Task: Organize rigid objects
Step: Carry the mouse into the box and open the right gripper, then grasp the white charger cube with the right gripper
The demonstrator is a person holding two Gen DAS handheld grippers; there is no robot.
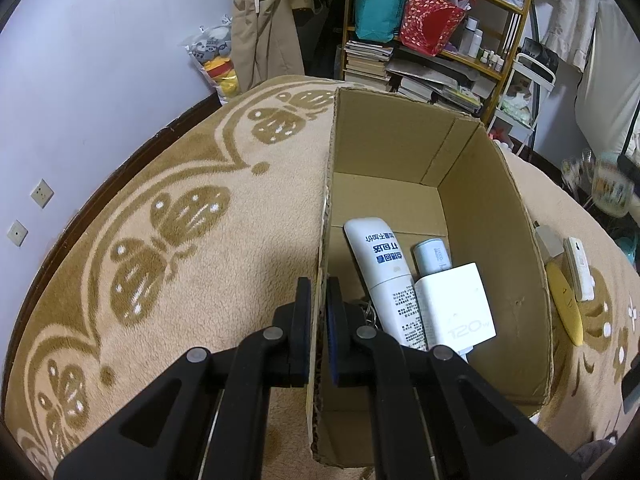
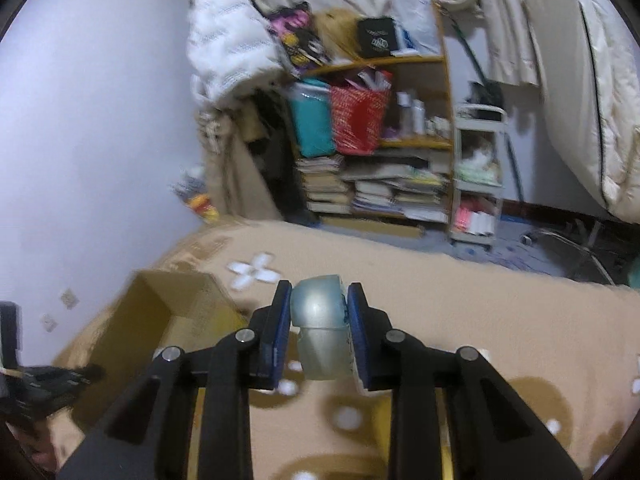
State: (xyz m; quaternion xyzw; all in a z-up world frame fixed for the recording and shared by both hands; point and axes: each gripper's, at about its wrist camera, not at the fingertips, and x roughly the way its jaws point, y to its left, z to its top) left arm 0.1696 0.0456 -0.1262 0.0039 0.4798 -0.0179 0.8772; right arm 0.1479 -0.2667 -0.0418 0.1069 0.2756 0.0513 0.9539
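Observation:
My left gripper [image 1: 319, 300] is shut on the left wall of an open cardboard box [image 1: 496, 200] that stands on the tan patterned blanket. Inside lie a white tube with blue print [image 1: 384, 276], a pale blue cylinder [image 1: 430, 258] and a white 120W charger [image 1: 456, 304]. My right gripper [image 2: 320, 308] is shut on a translucent grey-blue bottle [image 2: 322, 332] and holds it above the blanket, right of the box [image 2: 168, 312]. The left gripper [image 2: 52, 380] shows blurred at the box's near side in the right wrist view.
A yellow flat object [image 1: 566, 308], a white remote-like device [image 1: 578, 268] and a small grey block [image 1: 549, 240] lie on the blanket right of the box. A cluttered wooden shelf [image 1: 440, 40] and a white cart [image 2: 478, 176] stand beyond the bed.

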